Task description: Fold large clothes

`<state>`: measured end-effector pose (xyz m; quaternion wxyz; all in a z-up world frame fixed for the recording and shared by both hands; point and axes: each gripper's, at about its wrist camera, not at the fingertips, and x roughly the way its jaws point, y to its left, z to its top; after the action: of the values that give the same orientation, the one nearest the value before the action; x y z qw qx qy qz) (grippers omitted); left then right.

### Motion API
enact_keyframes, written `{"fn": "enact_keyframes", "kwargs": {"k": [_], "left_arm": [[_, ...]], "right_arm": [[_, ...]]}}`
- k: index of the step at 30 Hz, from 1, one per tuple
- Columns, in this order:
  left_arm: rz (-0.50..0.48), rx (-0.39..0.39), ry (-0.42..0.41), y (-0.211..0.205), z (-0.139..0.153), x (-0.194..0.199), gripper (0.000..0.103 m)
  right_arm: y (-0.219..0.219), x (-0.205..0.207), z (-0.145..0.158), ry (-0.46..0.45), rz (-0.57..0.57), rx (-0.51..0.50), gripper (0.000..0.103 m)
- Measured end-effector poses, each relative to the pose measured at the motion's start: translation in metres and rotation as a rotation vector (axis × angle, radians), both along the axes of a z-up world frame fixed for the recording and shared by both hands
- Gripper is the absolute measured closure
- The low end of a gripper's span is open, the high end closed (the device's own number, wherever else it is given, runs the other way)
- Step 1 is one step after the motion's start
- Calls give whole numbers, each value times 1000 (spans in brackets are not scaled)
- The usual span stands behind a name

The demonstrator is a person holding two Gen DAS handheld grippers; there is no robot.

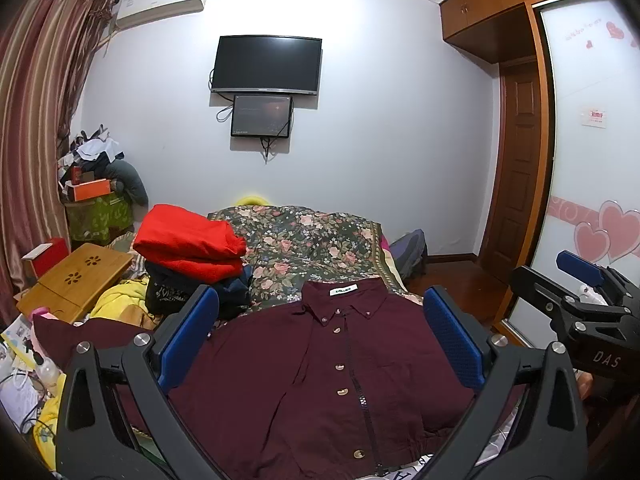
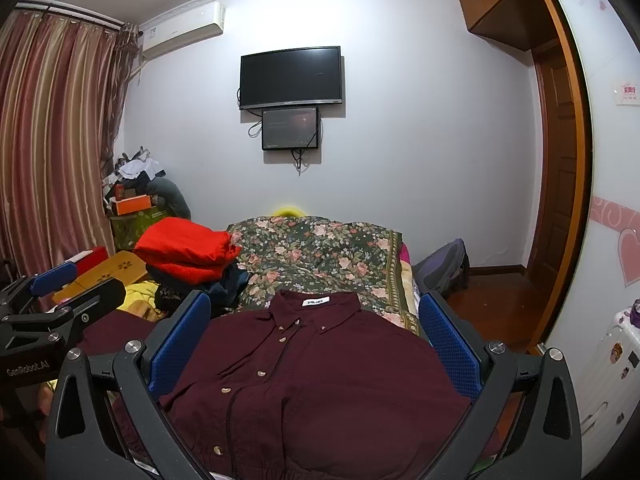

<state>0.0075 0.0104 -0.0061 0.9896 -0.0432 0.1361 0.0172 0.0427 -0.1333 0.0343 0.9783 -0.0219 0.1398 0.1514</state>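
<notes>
A maroon button-up shirt (image 1: 320,368) lies flat on the bed, collar away from me, buttons up; it also shows in the right wrist view (image 2: 320,380). Its left sleeve (image 1: 72,336) spreads out to the left. My left gripper (image 1: 320,332) is open and empty, hovering above the shirt's chest. My right gripper (image 2: 316,340) is open and empty above the shirt too. The right gripper shows at the right edge of the left wrist view (image 1: 580,284), and the left gripper at the left edge of the right wrist view (image 2: 64,284).
A floral blanket (image 1: 312,244) covers the bed beyond the shirt. A stack of folded clothes with a red one on top (image 1: 192,244) sits to the left. A wooden lap table (image 1: 76,280) and clutter lie far left. A wardrobe (image 1: 592,152) stands at right.
</notes>
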Motion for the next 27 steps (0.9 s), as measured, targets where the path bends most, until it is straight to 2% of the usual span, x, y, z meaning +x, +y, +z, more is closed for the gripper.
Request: {"fn": "enact_keyframes", "kwargs": {"k": [27], "left_arm": [[17,-16,17,4,-4,5,0]], "right_arm": [[5,0,-4,19,12,-10,0]]}}
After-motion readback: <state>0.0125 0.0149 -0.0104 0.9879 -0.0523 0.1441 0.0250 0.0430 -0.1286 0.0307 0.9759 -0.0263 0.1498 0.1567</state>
